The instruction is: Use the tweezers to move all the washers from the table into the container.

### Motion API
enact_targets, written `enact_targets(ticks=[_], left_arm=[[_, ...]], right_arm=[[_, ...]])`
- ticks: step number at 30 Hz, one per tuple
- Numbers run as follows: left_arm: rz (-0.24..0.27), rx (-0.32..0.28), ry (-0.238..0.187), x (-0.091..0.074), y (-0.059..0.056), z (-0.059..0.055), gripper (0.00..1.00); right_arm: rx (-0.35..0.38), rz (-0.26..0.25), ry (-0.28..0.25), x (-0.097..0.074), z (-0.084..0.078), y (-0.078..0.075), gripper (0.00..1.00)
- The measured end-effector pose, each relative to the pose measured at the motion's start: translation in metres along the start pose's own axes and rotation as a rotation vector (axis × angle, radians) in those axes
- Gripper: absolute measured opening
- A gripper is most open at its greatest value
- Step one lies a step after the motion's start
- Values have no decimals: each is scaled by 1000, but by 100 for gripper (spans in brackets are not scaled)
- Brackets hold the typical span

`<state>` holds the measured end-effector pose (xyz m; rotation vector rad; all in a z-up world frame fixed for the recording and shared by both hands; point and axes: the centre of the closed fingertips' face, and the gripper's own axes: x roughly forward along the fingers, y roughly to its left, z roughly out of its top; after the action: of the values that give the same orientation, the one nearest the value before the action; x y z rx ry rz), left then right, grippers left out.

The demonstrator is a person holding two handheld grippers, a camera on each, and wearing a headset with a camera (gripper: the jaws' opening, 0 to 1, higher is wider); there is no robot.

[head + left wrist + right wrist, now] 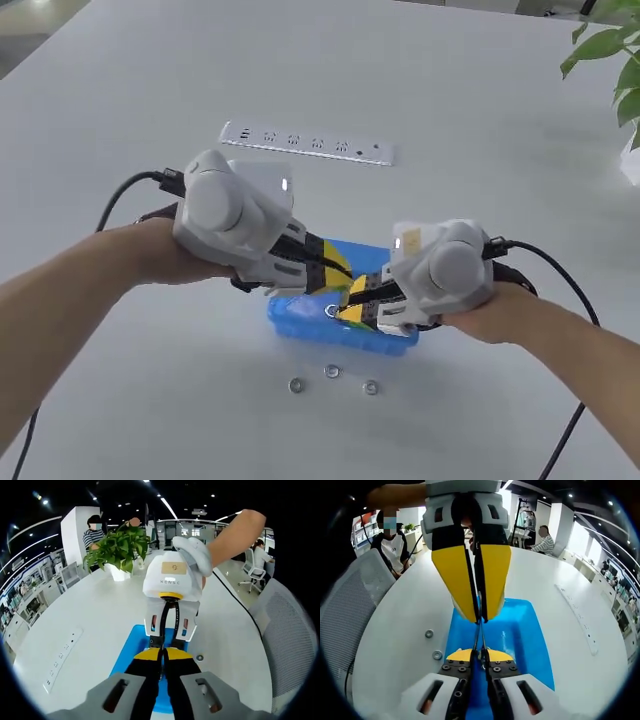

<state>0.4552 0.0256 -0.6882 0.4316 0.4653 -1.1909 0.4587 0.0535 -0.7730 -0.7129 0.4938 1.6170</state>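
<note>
Over the blue container (296, 318) my two grippers meet tip to tip. The left gripper (338, 270) comes in from the left, the right gripper (352, 305) from the right. Thin metal tweezers (479, 626) run between the left gripper's shut yellow fingers (492, 575) and my right gripper (480, 655), whose jaws are closed on them. A small ring-shaped washer (330, 311) shows between the tips above the container. Three washers (332, 372) lie on the table in front of the container; two washers (437, 655) sit beside the container's edge (535, 645). The left gripper (162, 656) is shut.
A white power strip (305, 143) lies on the table beyond the container. A potted plant (610, 60) stands at the far right corner. Cables trail from both grippers. A mesh chair (287, 630) stands beside the table.
</note>
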Motion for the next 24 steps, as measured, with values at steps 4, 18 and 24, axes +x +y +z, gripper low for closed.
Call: enact_targets(ticks=[4,18,24], left_arm=[[-2,3,0,0,0,0,6],[-7,0,-11,0,3,4,5],[-9,13,-18,-1,2,12,5]], right_arm=[[0,-2,6,0,0,-1,10],[11,-23,3,-9,0,-3,12],[19,-40,-8,-17,3,-4,12]])
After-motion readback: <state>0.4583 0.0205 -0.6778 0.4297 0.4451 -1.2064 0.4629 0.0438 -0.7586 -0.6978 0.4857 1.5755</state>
